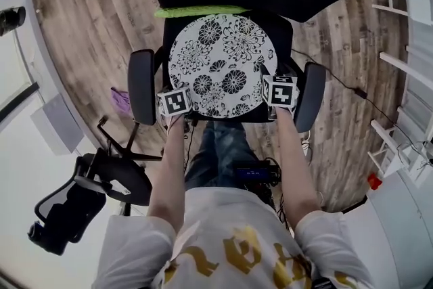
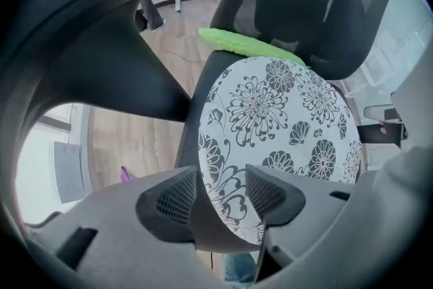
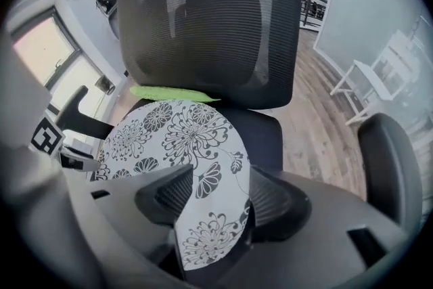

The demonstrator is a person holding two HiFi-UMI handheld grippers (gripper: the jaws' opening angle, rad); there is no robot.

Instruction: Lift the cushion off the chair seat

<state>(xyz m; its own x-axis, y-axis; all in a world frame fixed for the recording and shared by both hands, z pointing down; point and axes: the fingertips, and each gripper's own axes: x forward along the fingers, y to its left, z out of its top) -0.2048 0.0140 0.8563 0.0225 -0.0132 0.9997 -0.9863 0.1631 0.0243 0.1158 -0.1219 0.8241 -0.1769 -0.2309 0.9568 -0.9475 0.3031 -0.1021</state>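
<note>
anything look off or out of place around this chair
Two small things: a bright green flat item pokes out behind the round white black-flowered cushion, and a purple scrap lies on the wooden floor. Nothing looks spilled or damaged.

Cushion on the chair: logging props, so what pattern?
The cushion is white with black flowers; the head view shows it best.

We are looking down on a wood-plank floor [image 1: 88, 30] in soft daylight. A second black office chair [image 1: 122, 176] is showing at lower left. A white rack [image 1: 404, 66] is standing along the right. A purple cloth [image 1: 120, 99] and a black cable [image 1: 338, 81] are lying on the boards. A bright window [image 3: 44, 51] is glowing beside a pale wall [image 3: 362, 3].
</note>
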